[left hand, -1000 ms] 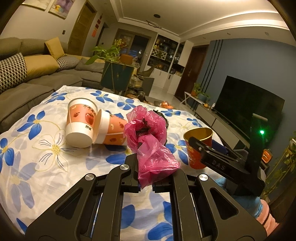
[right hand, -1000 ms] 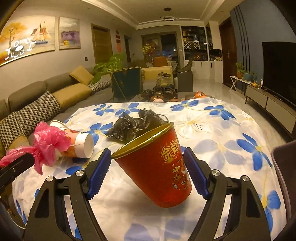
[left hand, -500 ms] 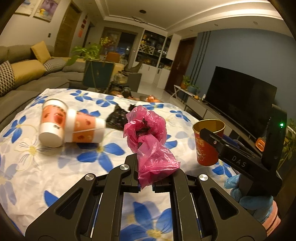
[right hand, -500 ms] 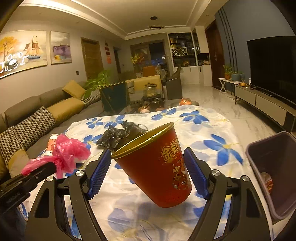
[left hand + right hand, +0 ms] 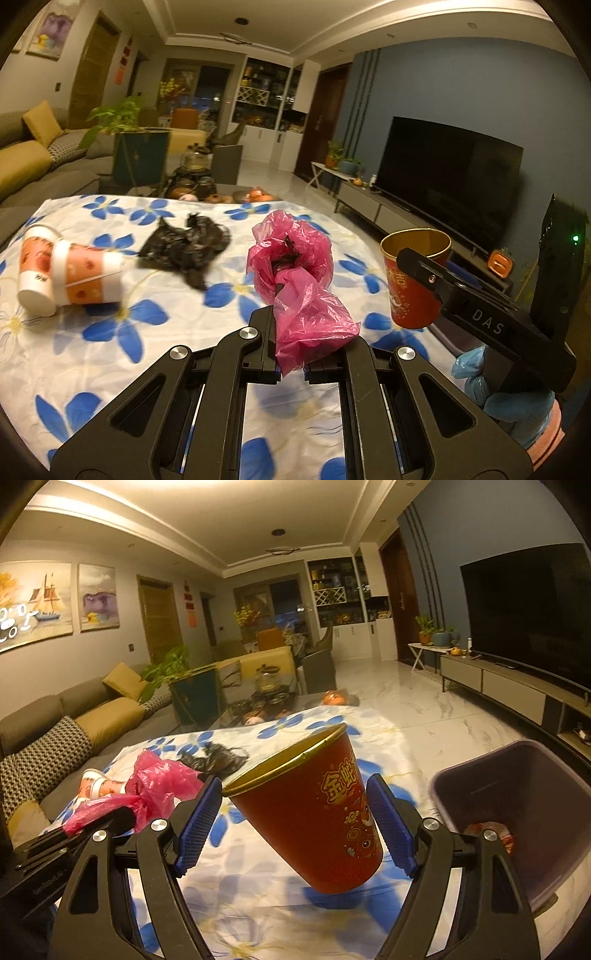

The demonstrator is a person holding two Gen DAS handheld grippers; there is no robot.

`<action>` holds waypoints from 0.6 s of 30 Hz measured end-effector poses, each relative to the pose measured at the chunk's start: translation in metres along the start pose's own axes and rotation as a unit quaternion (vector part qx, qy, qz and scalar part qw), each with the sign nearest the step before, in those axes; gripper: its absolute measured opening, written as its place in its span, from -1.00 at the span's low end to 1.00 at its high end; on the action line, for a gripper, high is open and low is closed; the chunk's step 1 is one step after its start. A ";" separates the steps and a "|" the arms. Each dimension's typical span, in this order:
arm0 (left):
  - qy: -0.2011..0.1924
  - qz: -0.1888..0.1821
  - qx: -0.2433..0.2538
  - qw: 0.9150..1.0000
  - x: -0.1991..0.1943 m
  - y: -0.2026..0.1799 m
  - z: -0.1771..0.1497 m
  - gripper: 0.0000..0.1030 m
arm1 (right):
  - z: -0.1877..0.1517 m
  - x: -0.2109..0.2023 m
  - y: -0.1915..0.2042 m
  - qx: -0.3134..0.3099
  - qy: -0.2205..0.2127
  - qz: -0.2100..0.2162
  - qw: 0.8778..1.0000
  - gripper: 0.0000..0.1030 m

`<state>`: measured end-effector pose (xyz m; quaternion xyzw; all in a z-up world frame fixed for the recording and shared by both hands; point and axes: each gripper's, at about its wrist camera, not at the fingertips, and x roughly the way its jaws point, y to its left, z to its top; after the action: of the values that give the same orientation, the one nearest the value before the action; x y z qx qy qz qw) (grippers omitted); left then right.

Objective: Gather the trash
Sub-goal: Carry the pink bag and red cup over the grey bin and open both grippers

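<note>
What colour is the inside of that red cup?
Gold inside the cup, with a matching rim; the left wrist view shows it best.

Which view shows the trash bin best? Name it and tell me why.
The right wrist view. The purple trash bin sits at right beside the table, its open mouth and some trash inside visible. The left wrist view does not show it at all.

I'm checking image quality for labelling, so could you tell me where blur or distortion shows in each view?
Left wrist view: black bag and paper cups motion-smeared, pink bag sharp, fisheye-curved edges. Right wrist view: red cup crisp, bin slightly soft, warm dim light.
</note>
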<state>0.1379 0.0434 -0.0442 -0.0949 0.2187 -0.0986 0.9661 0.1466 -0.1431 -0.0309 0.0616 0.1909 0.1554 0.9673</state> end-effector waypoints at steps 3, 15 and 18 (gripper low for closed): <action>0.001 -0.013 0.010 1.000 0.009 -0.014 0.003 -0.87 | 0.004 -0.009 -0.014 0.007 -0.010 -0.014 1.000 0.50; 0.008 -0.101 0.065 0.993 0.054 -0.107 0.012 -0.87 | 0.016 -0.052 -0.089 0.035 -0.054 -0.098 0.993 0.50; 0.007 -0.126 0.078 0.989 0.065 -0.133 0.013 -0.87 | 0.018 -0.060 -0.111 0.048 -0.061 -0.118 0.990 0.50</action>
<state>0.1815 -0.0981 -0.0293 -0.0449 0.2030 -0.2369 0.9490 0.1319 -0.2681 -0.0131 0.0946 0.1444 0.0269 0.9846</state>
